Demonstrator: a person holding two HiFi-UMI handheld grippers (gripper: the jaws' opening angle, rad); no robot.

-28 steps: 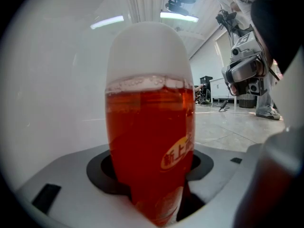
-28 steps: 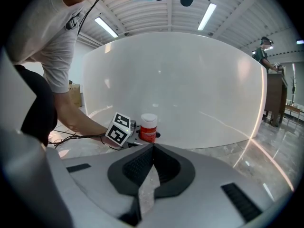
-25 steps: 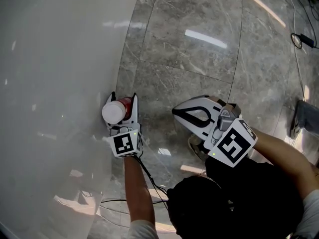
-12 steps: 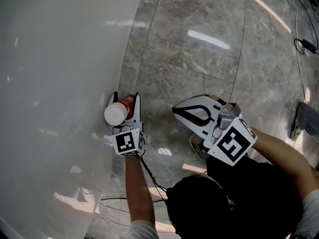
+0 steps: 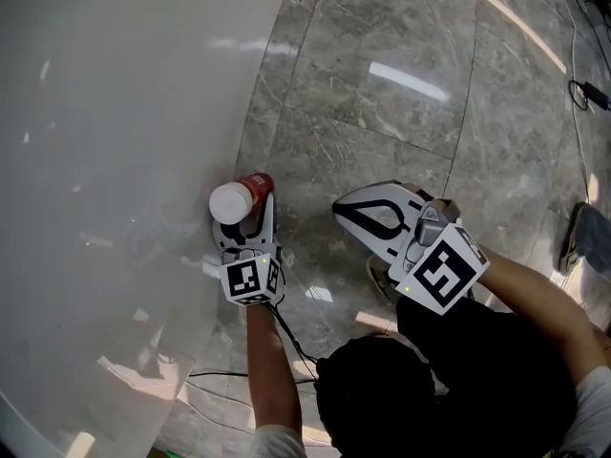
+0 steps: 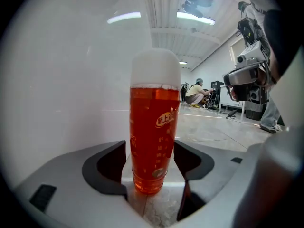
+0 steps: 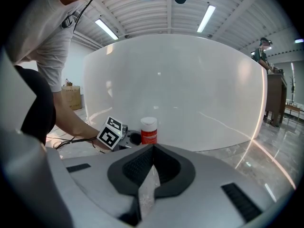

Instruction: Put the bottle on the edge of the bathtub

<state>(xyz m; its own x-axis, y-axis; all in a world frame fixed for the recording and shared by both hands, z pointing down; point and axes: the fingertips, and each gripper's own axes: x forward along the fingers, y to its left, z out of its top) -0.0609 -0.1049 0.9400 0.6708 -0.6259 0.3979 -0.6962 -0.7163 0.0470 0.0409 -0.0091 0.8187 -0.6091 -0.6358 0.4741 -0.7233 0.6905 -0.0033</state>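
Note:
A bottle [image 5: 236, 201] of orange-red drink with a white cap stands upright between the jaws of my left gripper [image 5: 243, 219], close against the white bathtub's [image 5: 115, 160] outer wall. In the left gripper view the bottle [image 6: 153, 137] fills the middle. Both pads press its lower body, and its base hangs just above the marble floor. My right gripper [image 5: 339, 209] hovers to the right over the floor, shut with nothing in it. From the right gripper view [image 7: 152, 148] the bottle [image 7: 148, 131] shows small in front of the bathtub [image 7: 175, 89].
The floor is grey marble tile [image 5: 382, 113]. A black cable [image 5: 229, 380] trails from my left arm. A plug and cord [image 5: 587, 92] lie at the far right, near a shoe [image 5: 582, 232]. A crouching person [image 6: 194, 93] and equipment [image 6: 247, 80] are far off.
My left gripper has moved a little right and forward along the tub wall with the bottle in it. The right gripper has hardly moved.

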